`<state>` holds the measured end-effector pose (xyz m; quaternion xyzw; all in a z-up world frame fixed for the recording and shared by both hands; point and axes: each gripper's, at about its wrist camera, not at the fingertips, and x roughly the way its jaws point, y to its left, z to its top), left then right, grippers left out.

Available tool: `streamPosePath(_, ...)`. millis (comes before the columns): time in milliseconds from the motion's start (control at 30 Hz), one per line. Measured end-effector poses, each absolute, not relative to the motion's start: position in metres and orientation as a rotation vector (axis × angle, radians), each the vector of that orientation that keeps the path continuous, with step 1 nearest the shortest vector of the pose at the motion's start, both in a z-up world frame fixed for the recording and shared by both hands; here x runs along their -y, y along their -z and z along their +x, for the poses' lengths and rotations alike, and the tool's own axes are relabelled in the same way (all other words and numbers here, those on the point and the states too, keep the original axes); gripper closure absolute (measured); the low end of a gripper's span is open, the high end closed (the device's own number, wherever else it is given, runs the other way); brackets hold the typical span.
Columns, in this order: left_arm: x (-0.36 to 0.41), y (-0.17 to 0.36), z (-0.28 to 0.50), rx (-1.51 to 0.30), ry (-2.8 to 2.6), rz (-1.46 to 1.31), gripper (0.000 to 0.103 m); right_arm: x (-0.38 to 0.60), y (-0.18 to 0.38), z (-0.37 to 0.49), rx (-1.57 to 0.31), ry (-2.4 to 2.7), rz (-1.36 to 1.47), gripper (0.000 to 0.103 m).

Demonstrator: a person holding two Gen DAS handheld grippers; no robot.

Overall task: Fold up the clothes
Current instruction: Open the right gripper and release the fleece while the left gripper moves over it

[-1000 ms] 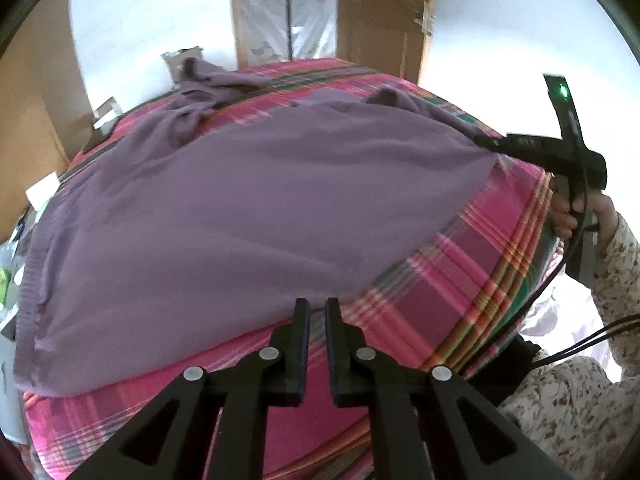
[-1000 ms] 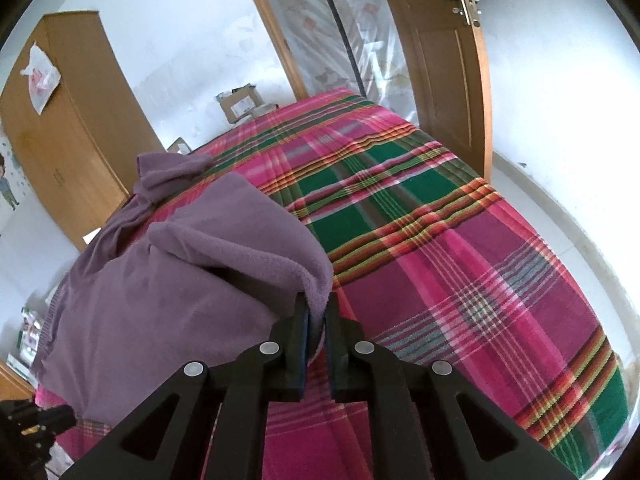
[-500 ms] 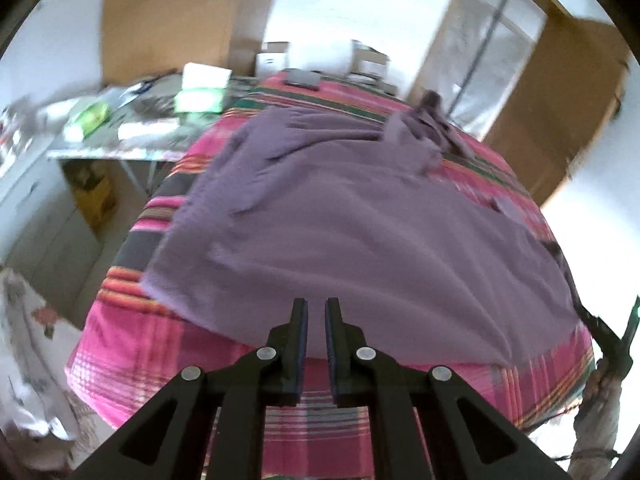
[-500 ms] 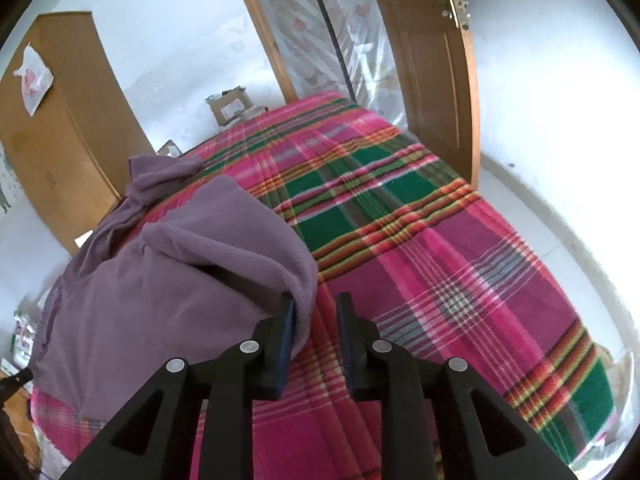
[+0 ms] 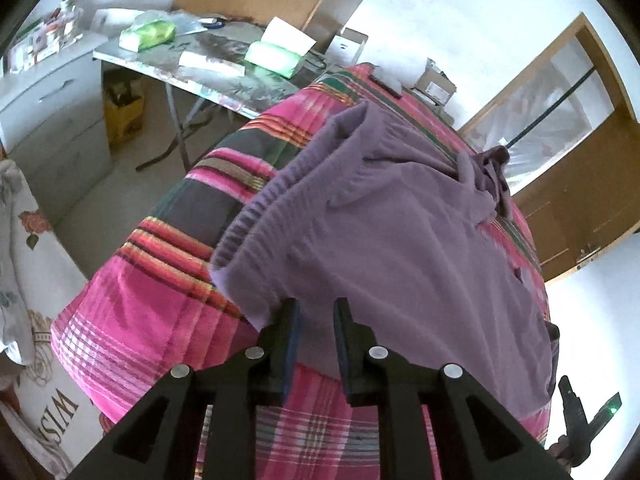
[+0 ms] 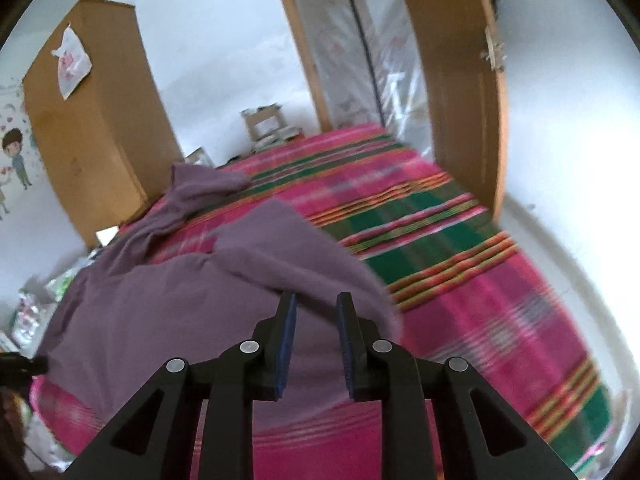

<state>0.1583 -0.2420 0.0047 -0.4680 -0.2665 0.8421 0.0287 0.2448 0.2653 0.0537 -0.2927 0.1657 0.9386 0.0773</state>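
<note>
**Purple garment spread on the plaid bed, both grippers parted and empty**

The cluttered side table (image 5: 208,68) stood at far left, beyond the bed's edge. The purple garment (image 5: 400,248) lay across the plaid bedspread (image 5: 160,308), mostly flat, its ribbed hem (image 5: 256,220) toward the left and a sleeve bunched at the far end. The left gripper (image 5: 314,320) hovered at the garment's near-left corner, jaws a moderate gap apart and holding nothing. Further right, the right gripper (image 6: 316,316) hung over a doubled-over flap of the same garment (image 6: 180,312), likewise parted and empty. The wooden door (image 6: 452,92) stood at right.

The cloth looked like soft, light knit: limp, prone to sagging and wrinkling, unlikely to slip on the bedspread. The ribbed hem corner and the flap's edge seemed the surest places to pinch, since thicker fabric gathers there
</note>
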Motion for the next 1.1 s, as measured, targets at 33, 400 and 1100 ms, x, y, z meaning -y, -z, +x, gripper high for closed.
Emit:
streamPosePath(33, 0.244, -0.004, 0.158, 0.841, -2.596, -1.442, 0.085, -0.261, -0.053, 0.242, -0.495, -2.82, -0.885, 0.081)
streamPosePath(400, 0.26, -0.005, 0.162, 0.907, -2.656, -1.426, 0.085, -0.19, -0.061, 0.219, -0.321, -3.066, -0.982, 0.081)
streamPosePath(1100, 0.095, -0.04, 0.146, 0.286, -2.434, -1.302, 0.084, -0.287, -0.077, 0.199, -0.459, -2.844, -0.934, 0.081)
